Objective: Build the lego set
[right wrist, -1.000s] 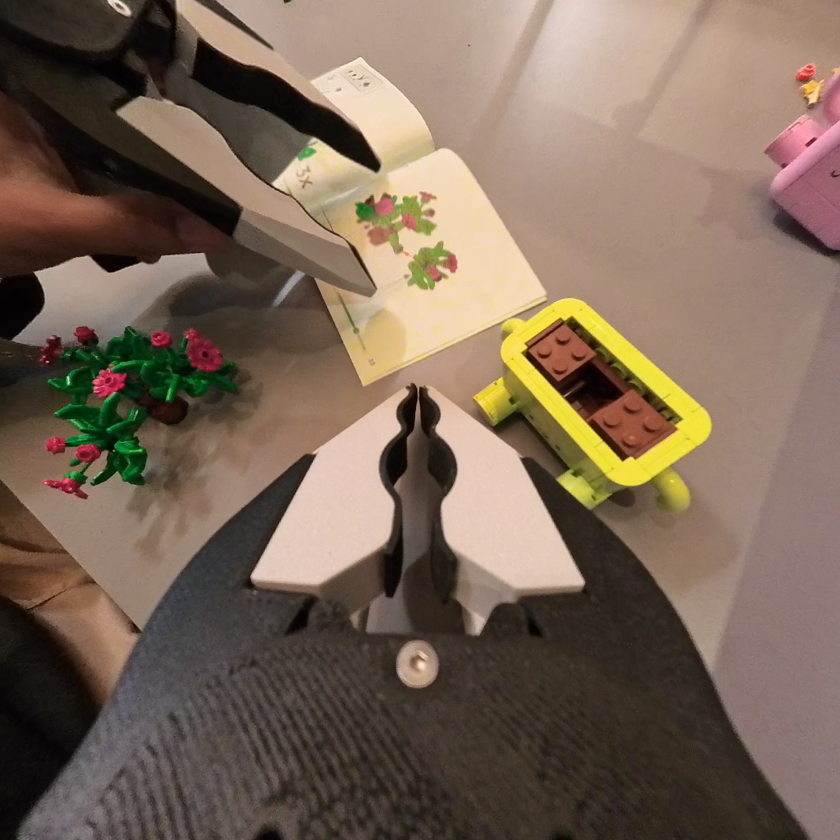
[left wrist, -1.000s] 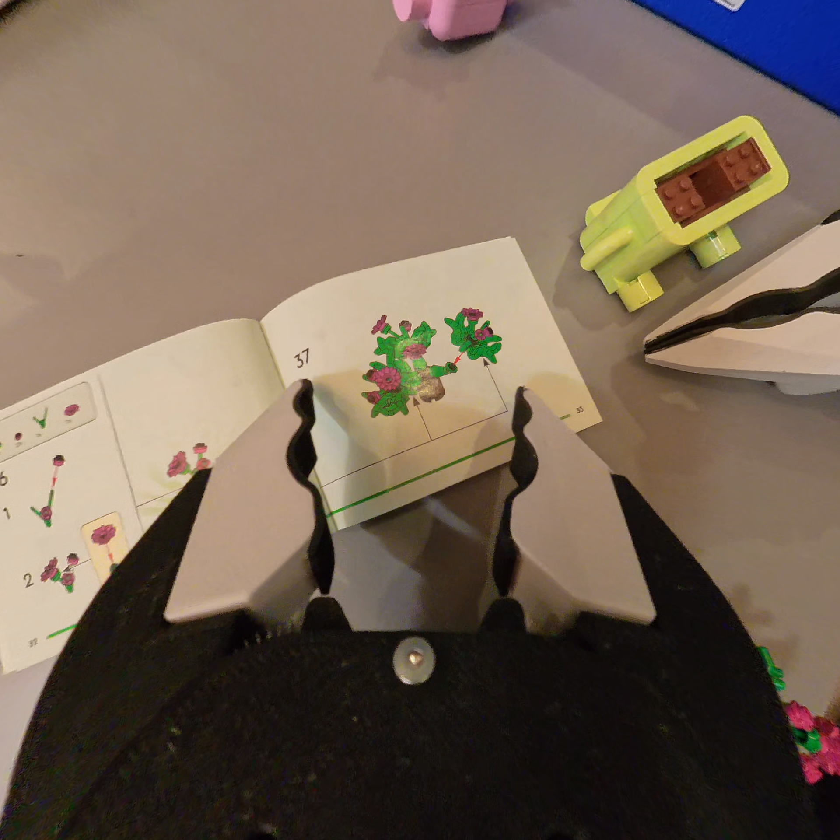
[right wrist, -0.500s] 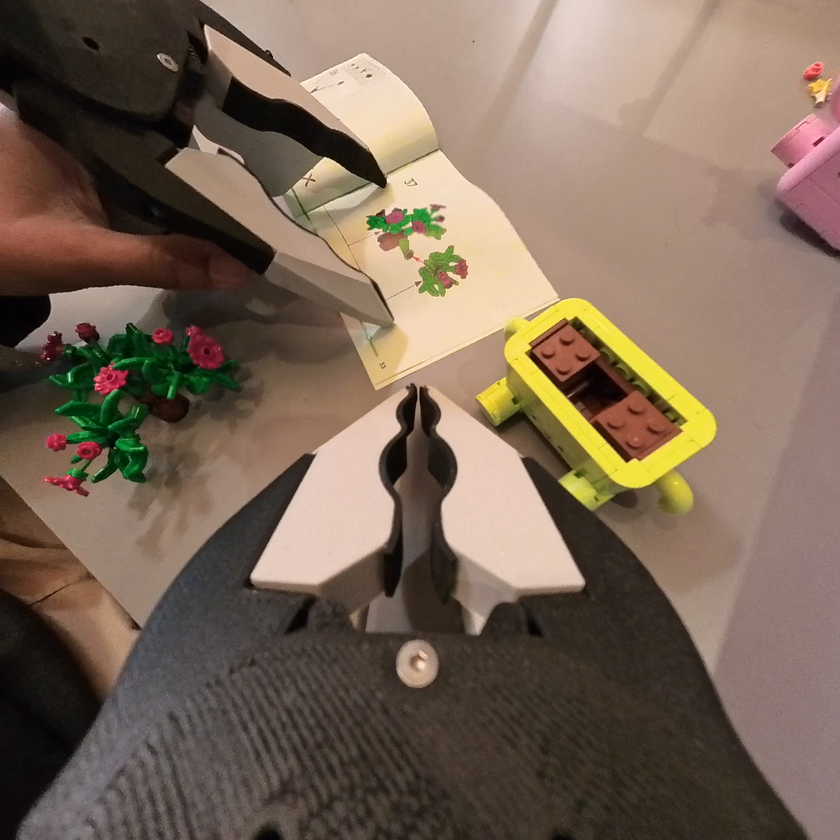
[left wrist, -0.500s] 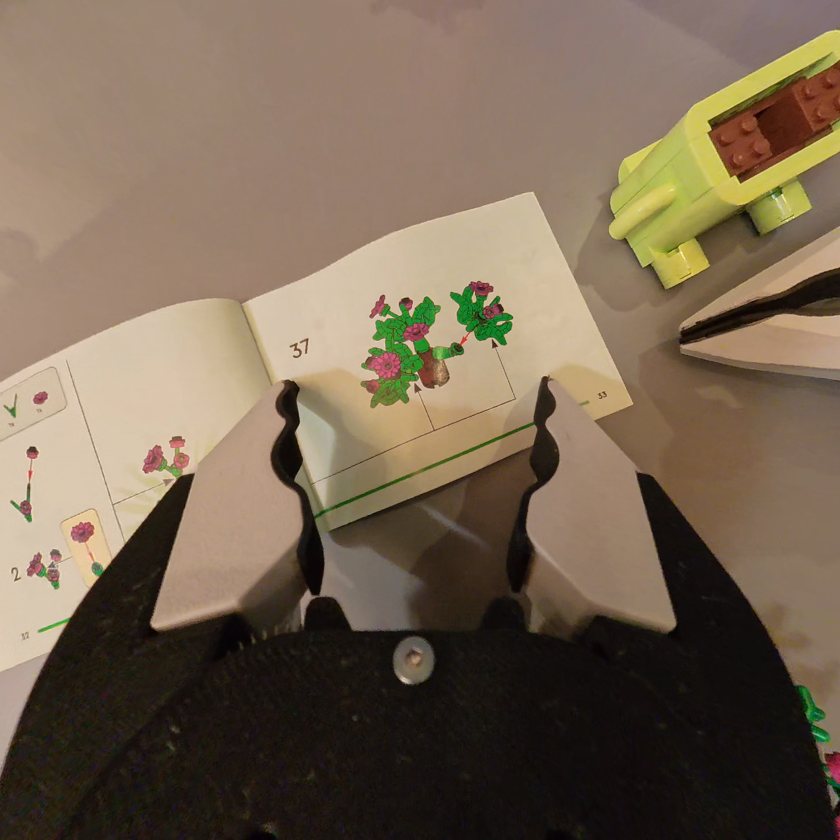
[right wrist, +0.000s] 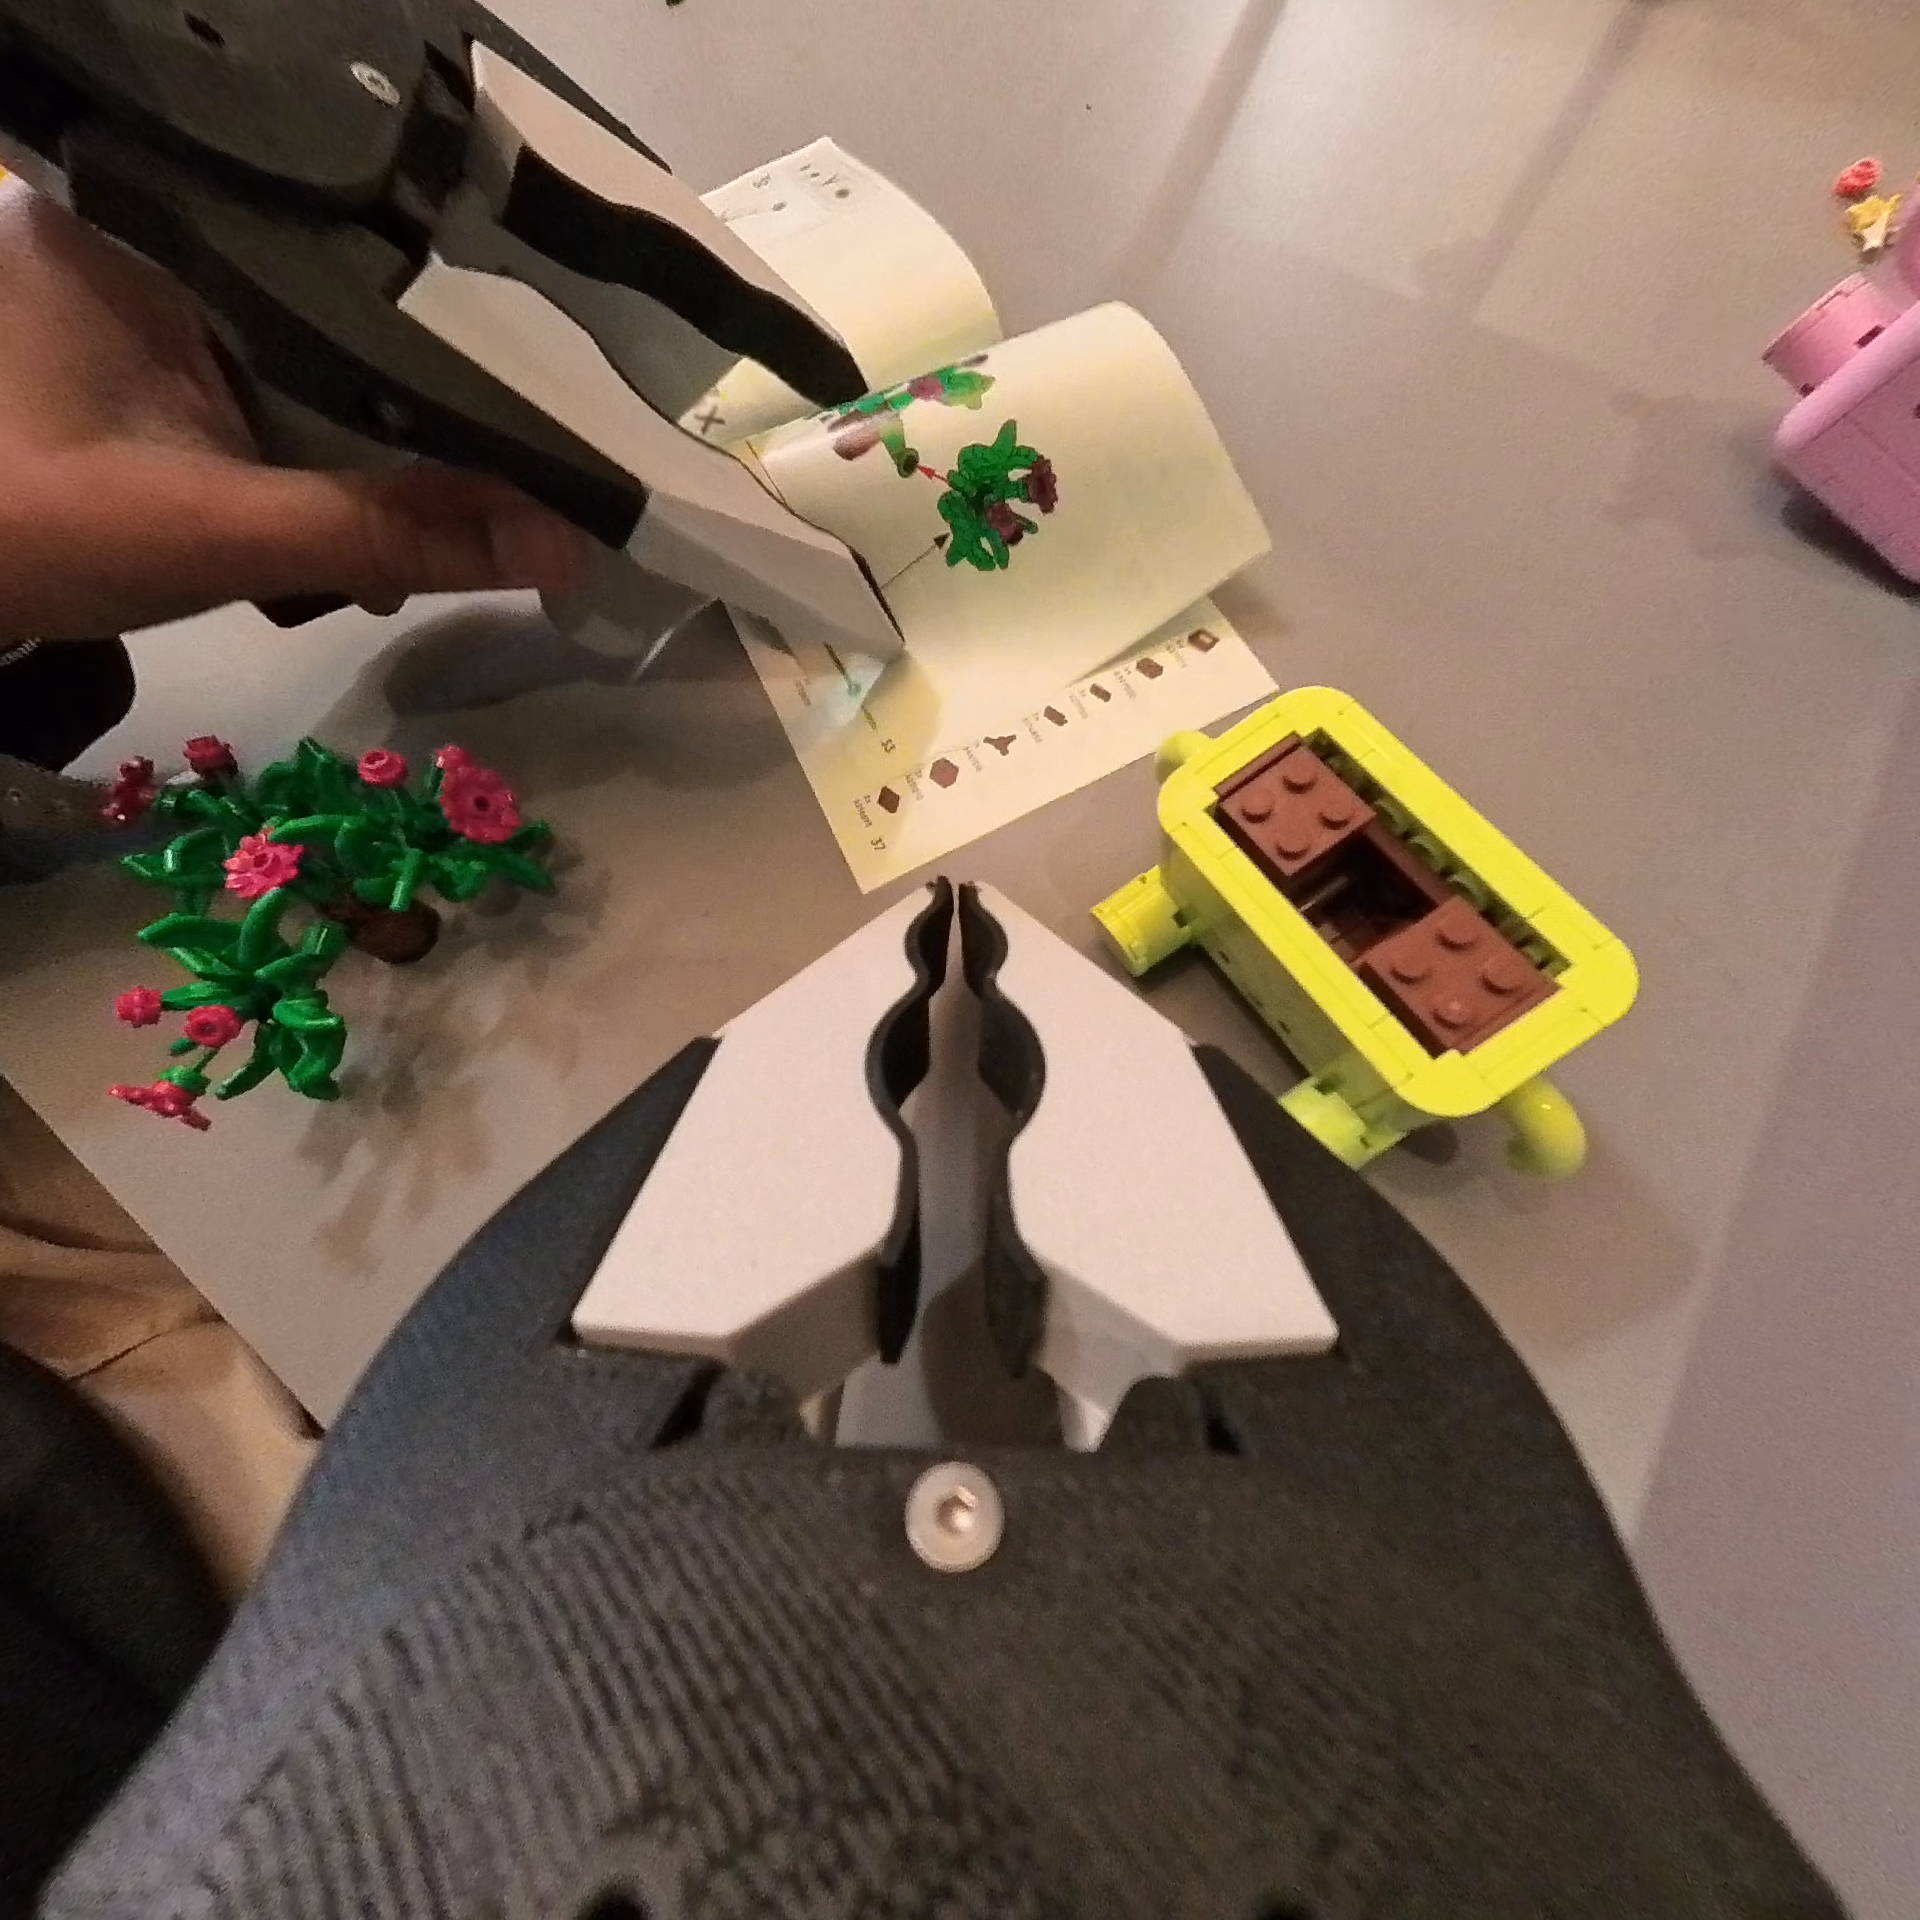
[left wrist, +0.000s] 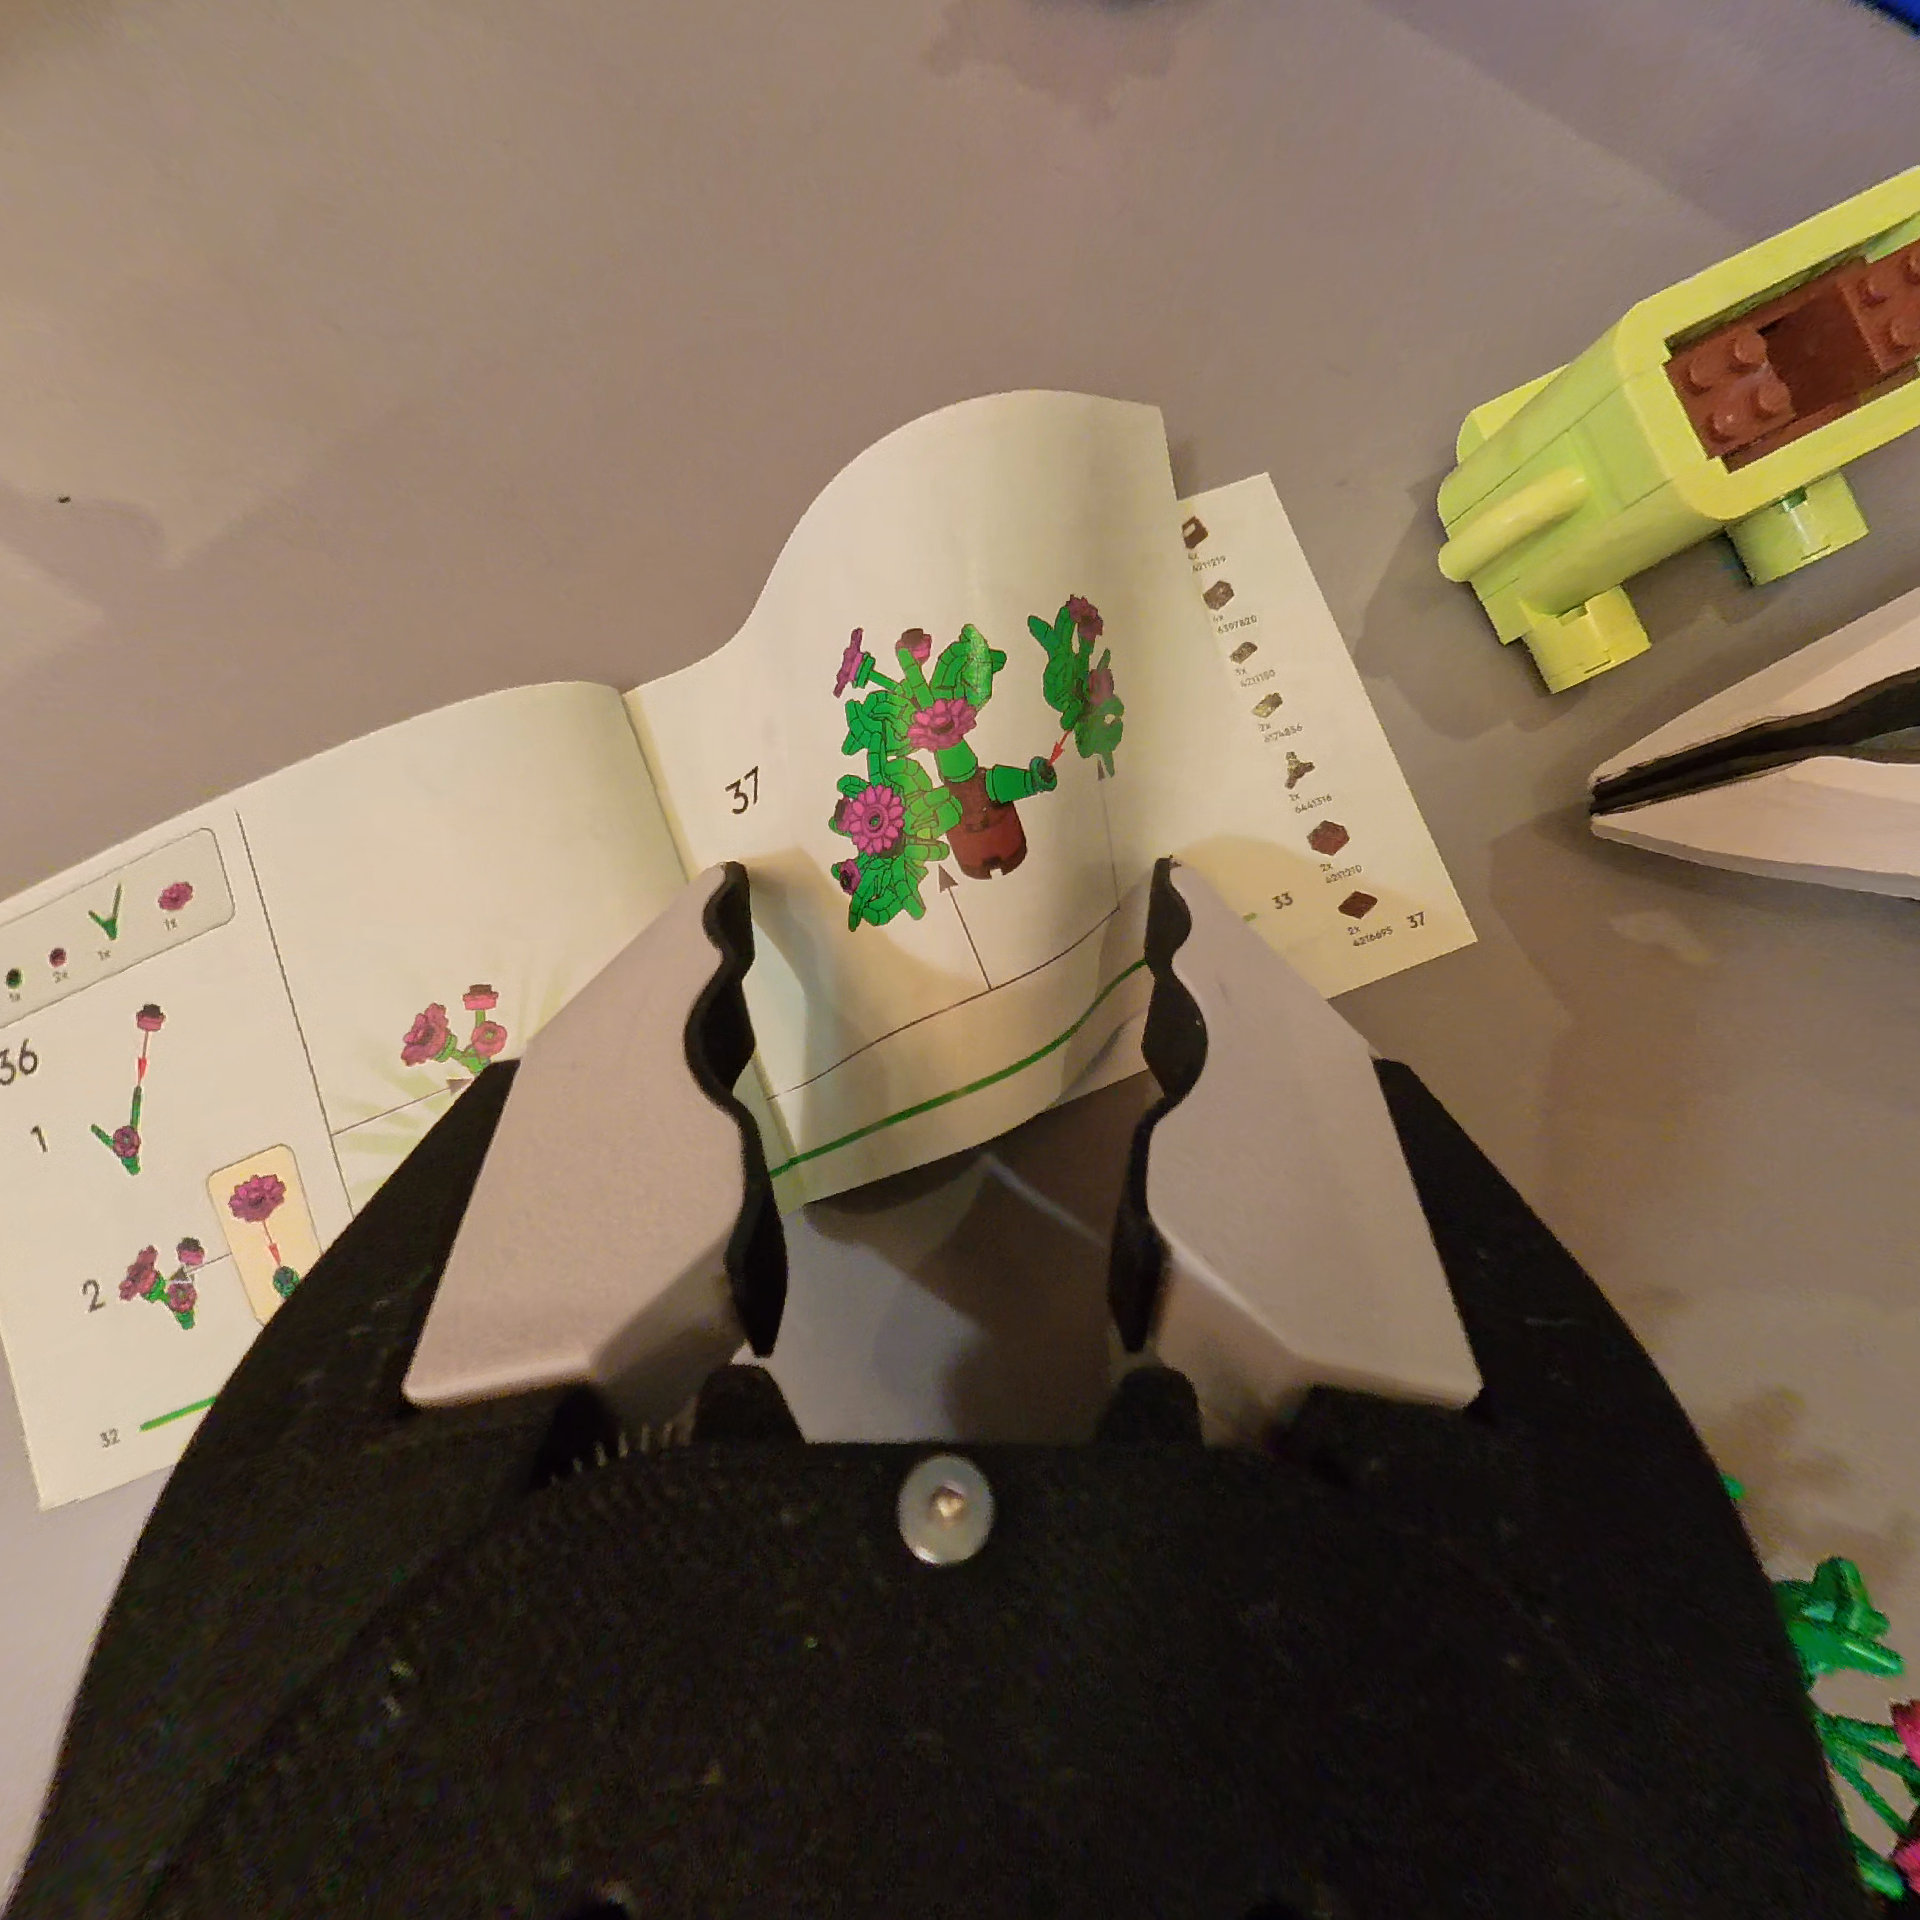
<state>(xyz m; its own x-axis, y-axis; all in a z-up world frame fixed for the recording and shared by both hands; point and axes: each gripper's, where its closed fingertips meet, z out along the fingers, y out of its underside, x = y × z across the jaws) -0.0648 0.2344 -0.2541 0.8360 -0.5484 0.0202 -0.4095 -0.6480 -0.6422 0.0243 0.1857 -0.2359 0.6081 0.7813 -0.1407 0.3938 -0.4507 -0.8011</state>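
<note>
The instruction booklet (left wrist: pixel 436 831) lies open on the grey table. My left gripper (left wrist: pixel 948 873) is open over its right page (left wrist: pixel 997 582), fingers pressing on it. The page bulges up between them, and its right edge is lifted off the page below (left wrist: pixel 1340 790). The right wrist view shows this too: the left gripper (right wrist: pixel 873 509) and the curled page (right wrist: pixel 1132 488). My right gripper (right wrist: pixel 956 894) is shut and empty, above the table between the green plant with pink flowers (right wrist: pixel 322 883) and the lime planter with brown bricks (right wrist: pixel 1392 935). The planter (left wrist: pixel 1621 447) and the right gripper's tip (left wrist: pixel 1766 800) show in the left wrist view.
A pink lego build (right wrist: pixel 1860 436) stands at the far right, with small loose flower pieces (right wrist: pixel 1865 203) behind it. A person's hand (right wrist: pixel 208 468) holds the left gripper. The table's front edge (right wrist: pixel 156 1236) runs close below the plant. From the right gripper's tips to the planter (left wrist: pixel 1621 447) is close to 5 centimetres.
The left gripper's fingers have drawn closer together on the right page, buckling it upward and uncovering the page beneath. The right gripper has stayed shut and still.
</note>
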